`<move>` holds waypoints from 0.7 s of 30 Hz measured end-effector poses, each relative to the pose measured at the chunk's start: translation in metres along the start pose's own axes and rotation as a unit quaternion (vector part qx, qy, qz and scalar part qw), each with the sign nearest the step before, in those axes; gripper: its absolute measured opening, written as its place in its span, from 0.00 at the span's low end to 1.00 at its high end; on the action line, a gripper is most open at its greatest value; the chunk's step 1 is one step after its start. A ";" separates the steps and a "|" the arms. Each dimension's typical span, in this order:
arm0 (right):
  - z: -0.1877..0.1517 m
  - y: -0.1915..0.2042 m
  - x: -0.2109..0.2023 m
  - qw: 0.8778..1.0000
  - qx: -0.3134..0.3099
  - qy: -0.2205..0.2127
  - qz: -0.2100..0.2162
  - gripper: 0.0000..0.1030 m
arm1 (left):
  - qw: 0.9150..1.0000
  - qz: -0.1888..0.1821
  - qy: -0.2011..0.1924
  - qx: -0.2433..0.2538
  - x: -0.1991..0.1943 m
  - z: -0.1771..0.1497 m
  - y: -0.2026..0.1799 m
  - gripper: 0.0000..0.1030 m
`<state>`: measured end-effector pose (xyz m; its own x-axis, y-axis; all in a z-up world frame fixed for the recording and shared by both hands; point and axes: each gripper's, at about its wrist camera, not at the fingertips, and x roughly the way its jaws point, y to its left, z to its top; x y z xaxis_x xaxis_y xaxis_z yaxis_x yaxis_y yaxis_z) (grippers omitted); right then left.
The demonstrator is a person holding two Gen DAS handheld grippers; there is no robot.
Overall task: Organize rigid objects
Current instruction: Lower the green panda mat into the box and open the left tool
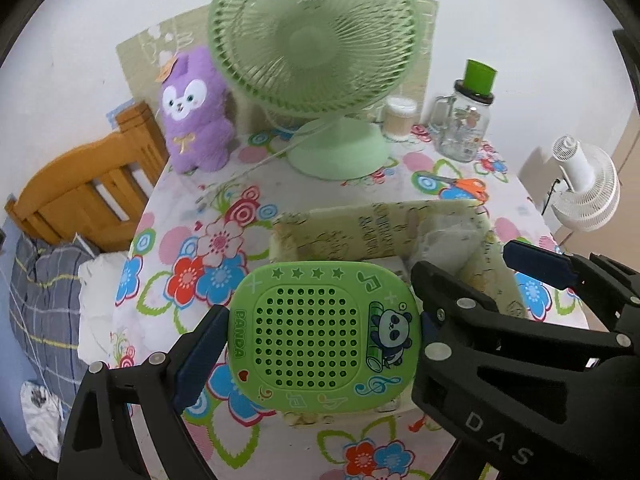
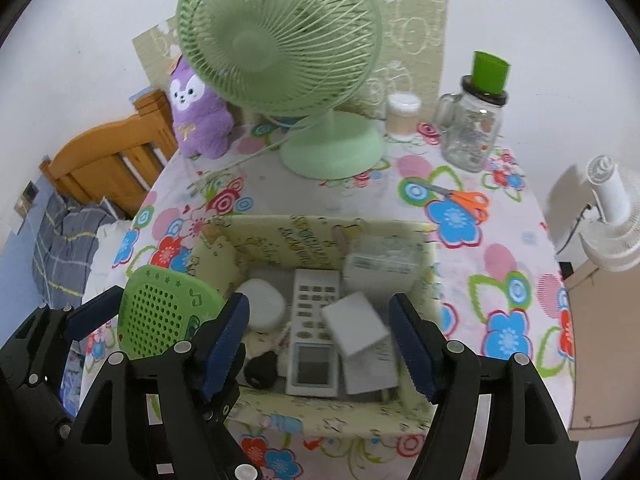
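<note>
Flowered tablecloth (image 2: 460, 184) covers the table, bed frame (image 1: 80, 184) off to one side. Nearest: left gripper (image 1: 320, 336) clamped on the green panda speaker (image 1: 320, 336), pads on both its edges, held above the cloth beside the box. Right gripper (image 2: 320, 332) hangs over the fabric storage box (image 2: 320, 416), jaws apart, gripping nothing. Inside the box: remote control (image 2: 314, 320), white block (image 2: 354, 324), white round case (image 2: 262, 304). Further back: orange scissors (image 2: 468, 200), green desk fan (image 2: 280, 40), purple plush (image 2: 200, 116), glass jar (image 2: 468, 132).

L claw (image 1: 322, 330) gripping, R claw (image 2: 320, 338) open
</note>
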<state>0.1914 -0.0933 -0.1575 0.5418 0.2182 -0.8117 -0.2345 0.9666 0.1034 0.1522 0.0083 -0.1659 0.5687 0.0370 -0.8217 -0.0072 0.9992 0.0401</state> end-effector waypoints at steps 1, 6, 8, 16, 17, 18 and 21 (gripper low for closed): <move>-0.001 -0.002 -0.002 1.000 0.001 -0.002 -0.003 0.73 | 1.000 -0.001 -0.003 0.005 -0.001 0.001 -0.004 0.92; -0.004 -0.018 -0.013 1.000 0.015 -0.006 -0.017 0.73 | 1.000 -0.013 -0.006 0.014 -0.003 0.004 -0.019 0.92; -0.006 -0.024 -0.017 1.000 0.020 -0.008 -0.023 0.73 | 1.000 -0.017 -0.007 0.018 -0.003 0.005 -0.024 0.92; -0.014 -0.042 -0.022 0.998 0.042 -0.009 -0.045 0.73 | 0.999 -0.024 -0.003 0.034 0.003 0.005 -0.039 0.92; -0.015 -0.045 -0.021 0.998 0.046 -0.007 -0.046 0.73 | 0.999 -0.024 -0.002 0.035 0.005 0.005 -0.040 0.92; -0.016 -0.046 -0.021 0.998 0.048 -0.006 -0.047 0.73 | 0.999 -0.025 0.000 0.037 0.007 0.005 -0.042 0.92; -0.019 -0.051 -0.018 0.997 0.057 -0.002 -0.051 0.73 | 0.999 -0.027 0.007 0.042 0.013 0.005 -0.045 0.92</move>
<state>0.1778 -0.1488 -0.1588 0.5614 0.1184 -0.8191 -0.0848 0.9927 0.0854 0.1642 -0.0359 -0.1756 0.5543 -0.0167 -0.8322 0.0923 0.9949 0.0416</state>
